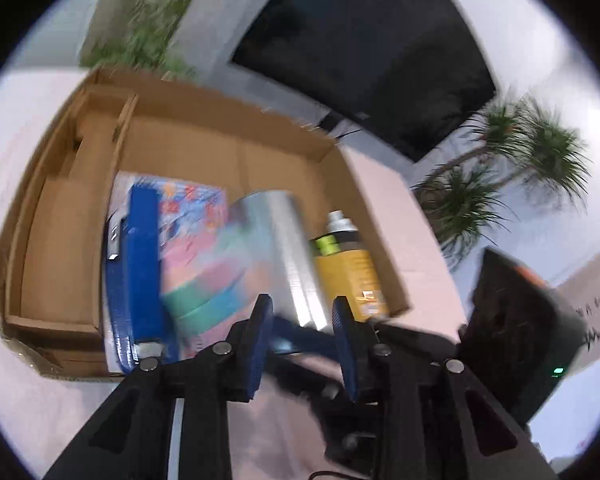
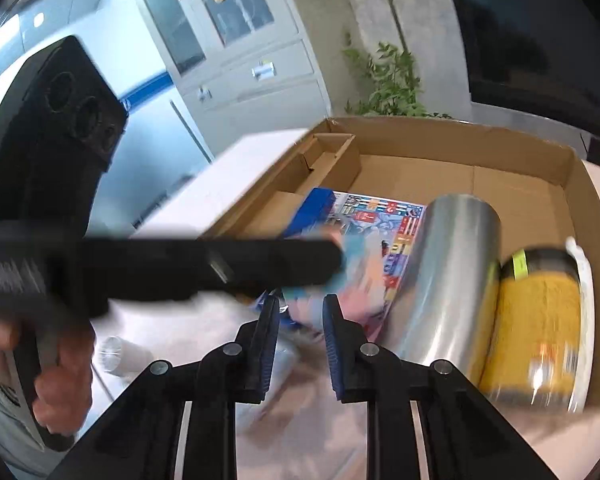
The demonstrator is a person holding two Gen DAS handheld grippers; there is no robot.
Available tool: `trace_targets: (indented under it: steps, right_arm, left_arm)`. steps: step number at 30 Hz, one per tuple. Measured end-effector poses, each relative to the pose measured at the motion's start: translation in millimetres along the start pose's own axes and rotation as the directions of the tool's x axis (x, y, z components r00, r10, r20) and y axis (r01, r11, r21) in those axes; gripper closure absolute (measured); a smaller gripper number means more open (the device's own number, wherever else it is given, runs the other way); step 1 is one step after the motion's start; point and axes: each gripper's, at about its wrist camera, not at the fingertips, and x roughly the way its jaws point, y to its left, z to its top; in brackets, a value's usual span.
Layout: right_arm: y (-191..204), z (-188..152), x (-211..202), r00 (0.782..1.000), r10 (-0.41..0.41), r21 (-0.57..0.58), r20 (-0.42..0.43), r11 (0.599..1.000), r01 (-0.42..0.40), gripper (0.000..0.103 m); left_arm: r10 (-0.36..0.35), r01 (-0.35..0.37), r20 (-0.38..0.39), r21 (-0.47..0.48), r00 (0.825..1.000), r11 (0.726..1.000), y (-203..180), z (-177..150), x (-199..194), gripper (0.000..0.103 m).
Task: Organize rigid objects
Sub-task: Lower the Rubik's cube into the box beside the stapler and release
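Lying beyond left hand-held gripper (image 1: 300,320), silver cylinder (image 1: 284,256)

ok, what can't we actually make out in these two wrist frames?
- Colourful stack, left wrist view: motion blur, what it is stays unclear.
- Yellow can label, both views: blurred, unreadable.
- Near end of the silver cylinder, right wrist view: hidden behind the right tongs.
- Colourful stack, right wrist view: partly hidden behind the black left-hand tool.
- Box, near-left corner, left wrist view: blurred.
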Motion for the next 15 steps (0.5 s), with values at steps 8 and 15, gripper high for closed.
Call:
trace_targets:
  steps: [8,15]
  right_arm:
    - [-28.0,-10.6,-5.4,0.999,-0.049,0.057,-0.016,0.997,0.050,0.072]
    - [-43.1,16.7,-14.3,0.996,-0.073,0.051,0.042,0.996,0.071,0.038]
  left_arm:
    - [0.050,-0.051,0.081,0.011,0.995,0.999,21.2,15.6,-26.2,0.073]
    - [0.092,-0.095,0.032,0.105,0.995,0.990,12.0,67.6,4.9,0.073]
